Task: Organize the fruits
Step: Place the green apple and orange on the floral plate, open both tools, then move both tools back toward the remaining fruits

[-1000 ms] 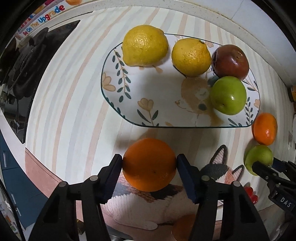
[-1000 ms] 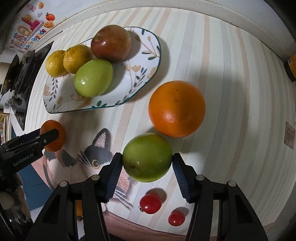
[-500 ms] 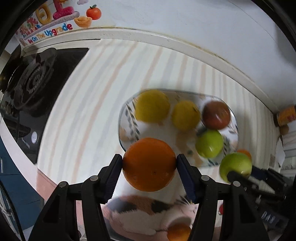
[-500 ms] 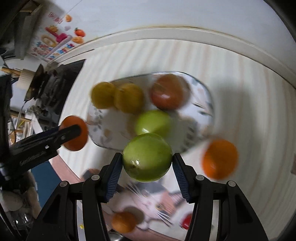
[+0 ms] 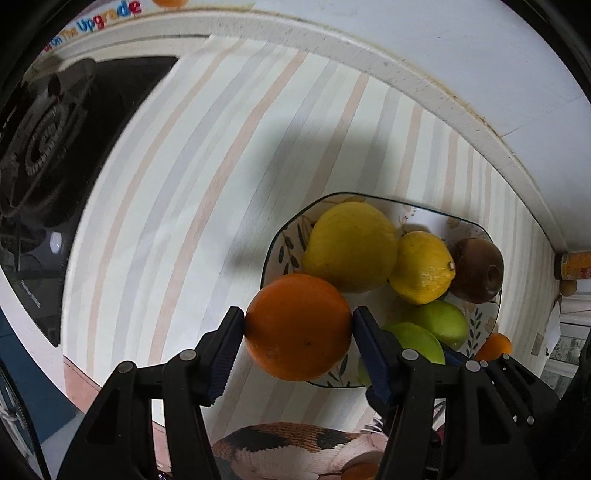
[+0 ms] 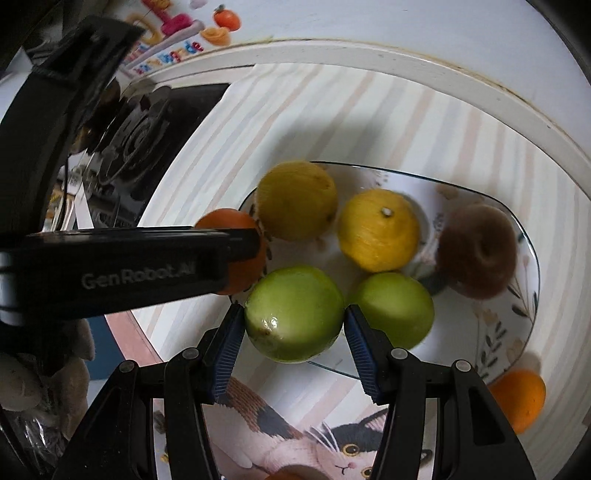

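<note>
Two fruits ride in my fingers: the left gripper (image 5: 298,328) clamps an orange (image 5: 298,326) over the plate (image 5: 275,254) rim, the right gripper (image 6: 294,314) clamps a green apple (image 6: 294,314) above its near edge. I should lower each into bare plate gaps before releasing. "GenRobot.AI" marks the left gripper's side; the wall sticker (image 5: 105,18) reads "Upgrade".

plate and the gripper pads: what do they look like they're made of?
Plate: looks like glazed ceramic, going by its glossy white face with printed leaves and a thin dark rim. Pads on the right gripper fingers: probably rubber or soft plastic, matte blue and finely ribbed, on black hard-plastic arms.
</note>
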